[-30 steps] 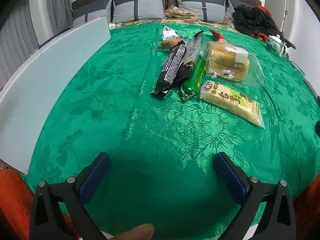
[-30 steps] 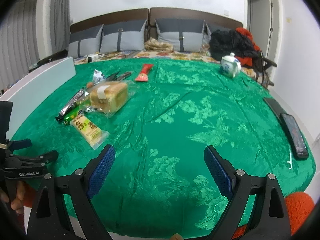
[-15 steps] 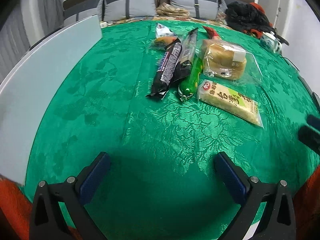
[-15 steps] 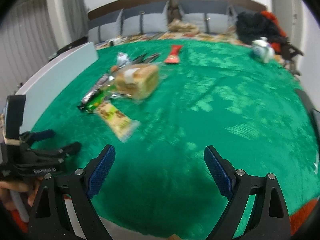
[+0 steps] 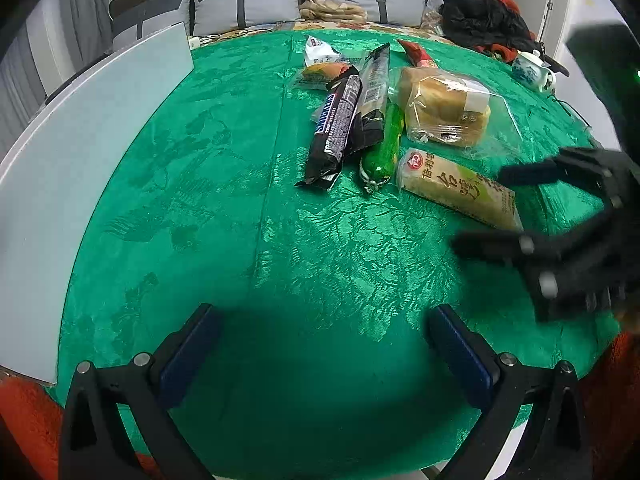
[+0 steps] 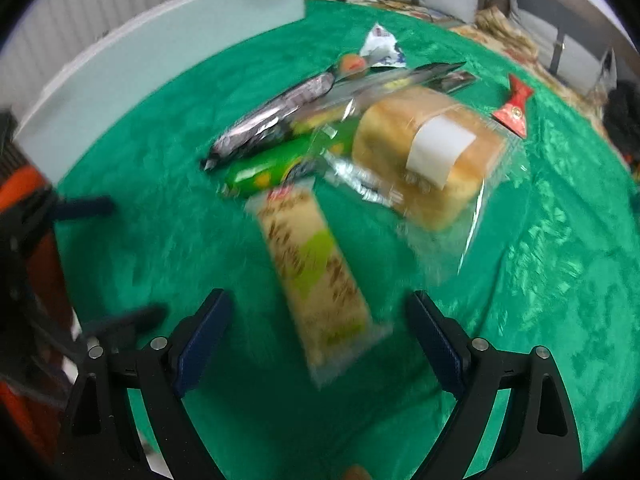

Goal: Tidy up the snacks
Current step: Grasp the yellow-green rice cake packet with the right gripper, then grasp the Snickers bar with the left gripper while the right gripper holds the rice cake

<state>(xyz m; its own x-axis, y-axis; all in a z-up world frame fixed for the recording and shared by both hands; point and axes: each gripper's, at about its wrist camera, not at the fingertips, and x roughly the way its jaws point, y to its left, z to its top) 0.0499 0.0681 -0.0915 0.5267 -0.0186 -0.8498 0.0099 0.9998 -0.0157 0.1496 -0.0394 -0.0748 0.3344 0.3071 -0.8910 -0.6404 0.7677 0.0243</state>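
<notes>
Since half a second ago the right gripper [image 6: 316, 320] has swung in over the snacks: its camera, then looking across the table from well back, now looks down on the yellow-green biscuit pack [image 6: 316, 264], whose near end lies between its wide-spread, empty fingers. Seen from the left wrist, that gripper [image 5: 508, 208] was only a dark sliver at the right edge and now reaches in as a blurred black shape over the far end of the biscuit pack [image 5: 456, 186], covering that end. The left gripper [image 5: 320, 344] stays wide open and empty above bare green tablecloth [image 5: 240, 240], with the snacks well ahead of it.

Motion blur smears the right wrist view, so print on the wrappers there cannot be read. Seven snacks show on the cloth: one bagged bread loaf [image 5: 444, 110], one biscuit pack, one green sausage [image 5: 384, 148], one dark chocolate bar [image 5: 336, 128], one long black packet [image 5: 374, 88] partly under the bar, one small white wrapper [image 5: 318, 50] and one red packet [image 5: 414, 52], half hidden behind the bread. A small orange-brown item [image 5: 324, 70] by the white wrapper is too unclear to name. One pale board [image 5: 92, 120] leans along the left rim.
</notes>
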